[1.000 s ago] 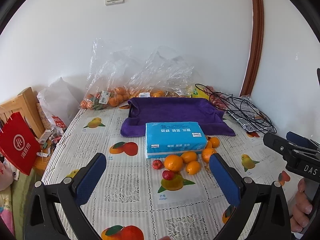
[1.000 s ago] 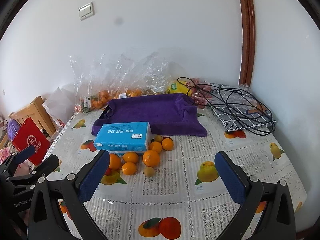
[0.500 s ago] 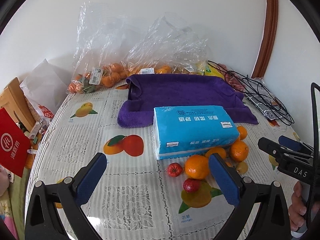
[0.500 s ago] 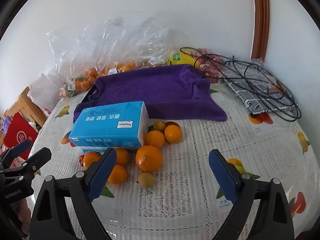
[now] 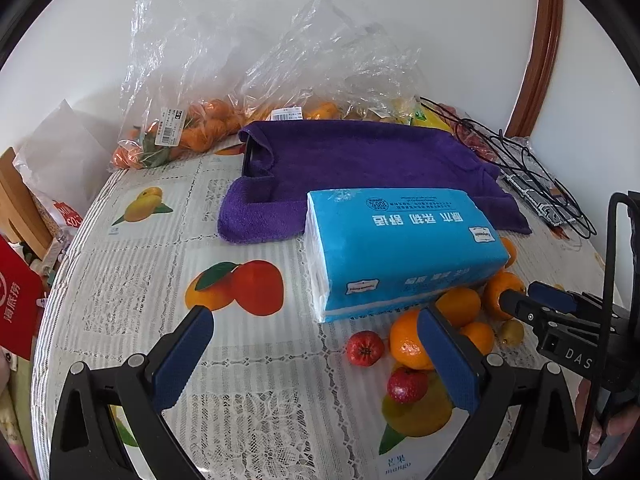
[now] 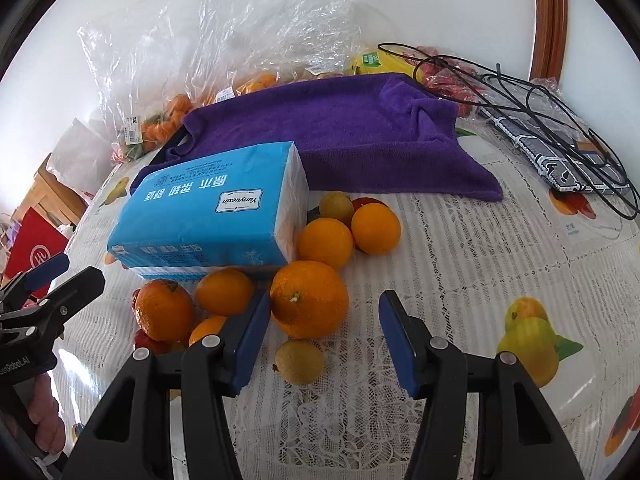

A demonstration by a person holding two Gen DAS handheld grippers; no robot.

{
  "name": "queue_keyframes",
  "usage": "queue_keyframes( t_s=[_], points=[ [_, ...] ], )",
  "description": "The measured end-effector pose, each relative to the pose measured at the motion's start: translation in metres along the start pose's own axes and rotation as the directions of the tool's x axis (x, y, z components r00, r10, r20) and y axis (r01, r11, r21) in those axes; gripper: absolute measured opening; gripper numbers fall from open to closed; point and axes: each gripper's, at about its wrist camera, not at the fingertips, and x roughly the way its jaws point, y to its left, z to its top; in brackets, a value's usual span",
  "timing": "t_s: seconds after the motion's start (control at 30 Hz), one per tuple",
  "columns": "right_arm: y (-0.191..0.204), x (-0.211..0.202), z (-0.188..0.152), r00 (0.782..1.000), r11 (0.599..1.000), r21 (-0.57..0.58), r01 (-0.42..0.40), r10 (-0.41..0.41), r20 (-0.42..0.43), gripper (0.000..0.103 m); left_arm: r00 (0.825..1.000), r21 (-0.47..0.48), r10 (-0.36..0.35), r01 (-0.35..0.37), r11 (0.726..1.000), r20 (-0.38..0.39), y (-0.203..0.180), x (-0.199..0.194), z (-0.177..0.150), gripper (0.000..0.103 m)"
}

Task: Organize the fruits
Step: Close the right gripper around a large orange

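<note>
Left wrist view: my left gripper point(image 5: 316, 344) hangs with jaws wide and empty over the fruit-print tablecloth point(image 5: 132, 292), the blue tissue pack point(image 5: 400, 248) ahead, the oranges point(image 5: 408, 344) clustered at its near-right edge. Right wrist view: my right gripper point(image 6: 324, 336) has just been closing — jaws still apart, gripping nothing, the big orange point(image 6: 309, 299) and a small yellow fruit point(image 6: 299, 362) between them.
</note>
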Motion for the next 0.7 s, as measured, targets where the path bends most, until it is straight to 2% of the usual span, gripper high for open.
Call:
queue_keyframes(
  t_s=[0.23,0.7],
  points=[
    [0.009,0.002,-0.002,1.000,0.999,-0.034,-0.005,0.004,-0.007,0.042,1.000,0.001,-0.007,0.007,1.000,-0.014,0.007,0.007,-0.003,0.102],
    [0.012,-0.001,-0.005,1.000,0.999,-0.050,0.020,-0.021,-0.006,0.042,1.000,0.000,-0.027,0.027,1.000,-0.014,0.010,0.004,-0.004,0.102]
  ],
)
